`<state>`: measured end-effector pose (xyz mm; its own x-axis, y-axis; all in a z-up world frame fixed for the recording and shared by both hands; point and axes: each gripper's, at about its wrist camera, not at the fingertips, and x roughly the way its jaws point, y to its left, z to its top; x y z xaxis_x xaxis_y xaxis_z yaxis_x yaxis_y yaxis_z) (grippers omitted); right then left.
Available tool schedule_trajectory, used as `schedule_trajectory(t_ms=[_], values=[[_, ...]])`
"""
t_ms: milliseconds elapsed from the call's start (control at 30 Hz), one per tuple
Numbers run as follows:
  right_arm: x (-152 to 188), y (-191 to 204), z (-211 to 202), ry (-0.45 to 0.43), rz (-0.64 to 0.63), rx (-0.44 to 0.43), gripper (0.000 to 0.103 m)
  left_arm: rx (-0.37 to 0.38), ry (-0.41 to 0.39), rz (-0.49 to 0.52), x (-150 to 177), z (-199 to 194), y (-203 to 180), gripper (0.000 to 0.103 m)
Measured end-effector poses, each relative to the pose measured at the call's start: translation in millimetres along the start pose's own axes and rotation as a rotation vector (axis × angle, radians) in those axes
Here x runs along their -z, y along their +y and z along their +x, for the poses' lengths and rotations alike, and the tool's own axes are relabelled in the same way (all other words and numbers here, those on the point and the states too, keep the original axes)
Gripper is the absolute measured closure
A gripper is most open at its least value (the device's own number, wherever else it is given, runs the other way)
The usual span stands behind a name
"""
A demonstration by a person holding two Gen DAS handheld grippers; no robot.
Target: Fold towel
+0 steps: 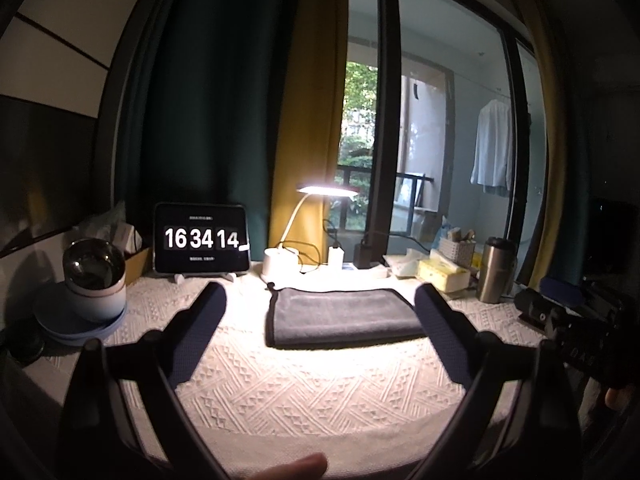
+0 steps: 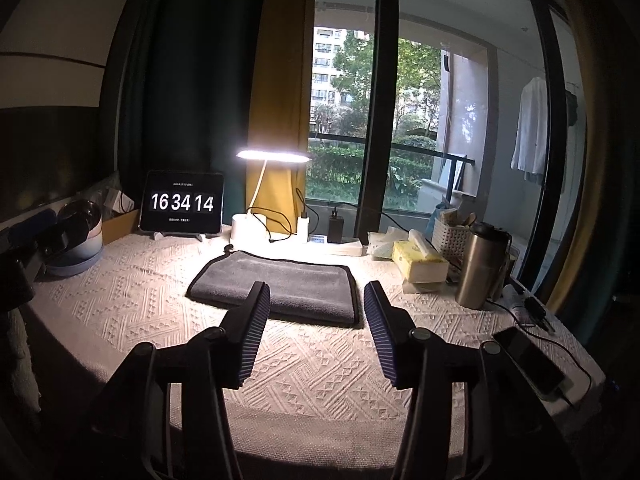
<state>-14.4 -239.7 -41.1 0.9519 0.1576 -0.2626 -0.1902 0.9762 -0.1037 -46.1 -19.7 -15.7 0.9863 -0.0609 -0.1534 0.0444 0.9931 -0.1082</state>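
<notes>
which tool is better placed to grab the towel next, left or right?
Right, probably. The right tool hangs open with its tips over the grey towel's near edge. The left tool is open too, but it straddles the whole towel.

A black tablet clock [image 1: 201, 239] reading 16 34 14 is propped at the left of the frame on a cream woven tablecloth [image 1: 312, 392]. Right of it, a lit white desk lamp [image 1: 304, 216] is seen. A steel bowl on stacked blue plates [image 1: 94, 288] is placed at far left. A yellow tissue box [image 2: 420, 266], a stainless steel flask [image 2: 482, 266] and a dark phone [image 2: 528, 360] are set at the right.
</notes>
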Motion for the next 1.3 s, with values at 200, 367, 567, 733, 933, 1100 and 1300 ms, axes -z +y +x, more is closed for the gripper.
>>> schedule_trajectory(t_ms=[200,367,567,733,933,1100,1300], values=[[0.4,-2.1,-1.0,-0.001,0.002,0.005,0.051,0.01,-0.006,0.011,-1.8,-0.7,-2.1,0.007],[-0.2,-3.8,-0.6,-0.002,0.003,0.007,0.051,0.008,-0.001,0.007,-1.9,-0.1,-1.8,0.007],[-0.7,-3.1,3.2,0.004,-0.001,0.004,0.051,0.007,0.006,0.004,-1.1,0.1,-1.0,0.007],[-0.8,-2.5,3.7,0.004,-0.003,0.002,0.051,0.008,0.006,0.003,-1.1,0.0,-0.8,0.007],[-0.8,-2.5,3.6,0.004,-0.002,0.003,0.051,0.007,0.005,0.003,-1.3,-0.3,-1.0,0.007],[-0.7,-2.7,3.7,0.003,-0.002,0.003,0.051,0.009,0.003,0.003,-1.0,-0.6,-1.5,0.007],[0.0,-1.9,3.5,0.006,0.0,0.003,0.051,0.009,0.003,0.002,-0.2,-1.8,-2.4,0.007]])
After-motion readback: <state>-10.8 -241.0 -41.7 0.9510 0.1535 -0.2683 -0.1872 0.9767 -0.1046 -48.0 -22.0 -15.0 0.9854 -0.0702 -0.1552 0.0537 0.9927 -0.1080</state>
